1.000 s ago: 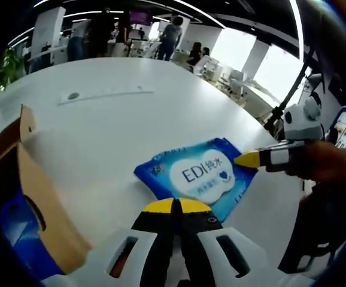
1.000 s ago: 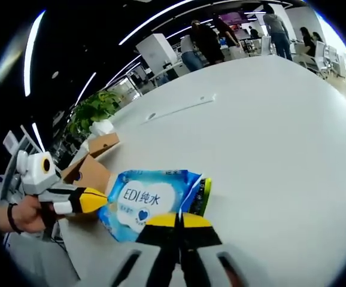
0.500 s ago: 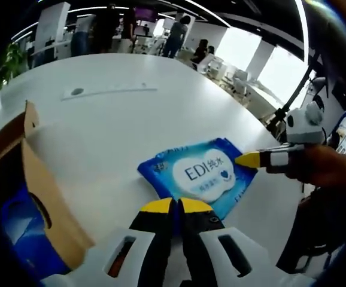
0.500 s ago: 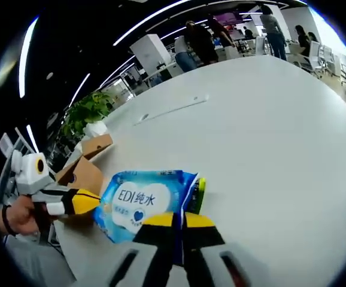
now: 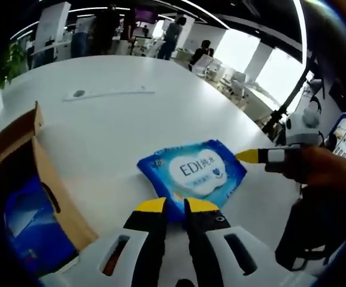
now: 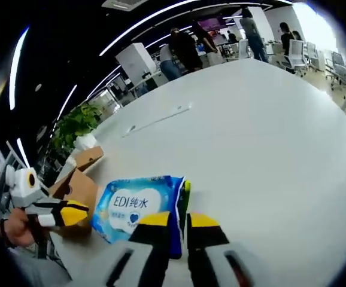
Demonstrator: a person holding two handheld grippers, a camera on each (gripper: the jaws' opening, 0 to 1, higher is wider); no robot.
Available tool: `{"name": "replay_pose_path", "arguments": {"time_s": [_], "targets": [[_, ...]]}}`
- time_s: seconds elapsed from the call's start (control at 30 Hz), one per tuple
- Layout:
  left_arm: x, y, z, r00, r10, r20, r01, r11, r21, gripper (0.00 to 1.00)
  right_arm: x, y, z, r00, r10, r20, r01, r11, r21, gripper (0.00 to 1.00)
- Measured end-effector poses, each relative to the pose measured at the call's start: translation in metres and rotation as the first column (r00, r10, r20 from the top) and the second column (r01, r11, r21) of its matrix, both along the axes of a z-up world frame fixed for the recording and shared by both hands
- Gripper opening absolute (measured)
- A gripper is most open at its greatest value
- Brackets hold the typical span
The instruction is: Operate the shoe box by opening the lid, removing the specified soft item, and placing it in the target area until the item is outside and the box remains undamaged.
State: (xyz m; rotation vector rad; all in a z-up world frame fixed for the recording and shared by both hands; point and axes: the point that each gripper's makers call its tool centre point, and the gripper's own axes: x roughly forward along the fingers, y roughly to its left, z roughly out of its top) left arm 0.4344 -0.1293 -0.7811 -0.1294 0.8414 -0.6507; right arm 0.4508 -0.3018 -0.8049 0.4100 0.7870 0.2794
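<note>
Change: both my tongs, left (image 5: 172,206) and right (image 6: 178,220), just parted, releasing the pack (image 5: 192,173).
Meaning: pack lies on bench (image 5: 119,128), outside box (image 5: 26,179).

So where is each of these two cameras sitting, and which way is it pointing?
Left gripper view: rides the left gripper, looking across the white table at the blue wet-wipe pack; open cardboard shoe box at left, the person's hand at right.
Right gripper view: rides the right gripper, facing the same pack from the opposite end.
Both share pack, box, table.
</note>
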Motion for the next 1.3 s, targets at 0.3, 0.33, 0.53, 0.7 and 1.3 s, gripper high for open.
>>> {"name": "replay_pose_path", "arguments": {"time_s": [0.3,0.33,0.53,0.7,1.3], "targets": [[-0.008,0.015,0.007,1.0,-0.006,0.016,0.006,1.0,-0.02,0.13,-0.022,0.0,0.007,0.999,-0.034,0.02,0.034,0.999,-0.014,0.15],[-0.009,0.017,0.009,1.0,-0.011,0.021,0.011,1.0,-0.02,0.13,-0.025,0.0,0.008,0.999,-0.038,0.022,0.039,0.999,-0.014,0.16],[-0.014,0.038,0.02,0.999,0.014,0.04,-0.013,1.0,-0.023,0.14,-0.032,0.01,0.017,0.998,-0.049,0.04,0.049,0.999,-0.002,0.17],[-0.023,0.055,0.023,0.999,0.02,0.047,-0.019,1.0,-0.019,0.16,-0.031,0.031,0.026,0.997,-0.011,0.073,0.01,1.0,0.012,0.21],[-0.03,0.146,0.05,0.984,0.149,0.097,-0.145,0.988,-0.05,0.19,-0.035,0.095,0.051,0.981,0.143,0.131,-0.143,0.99,-0.007,0.27]]}}
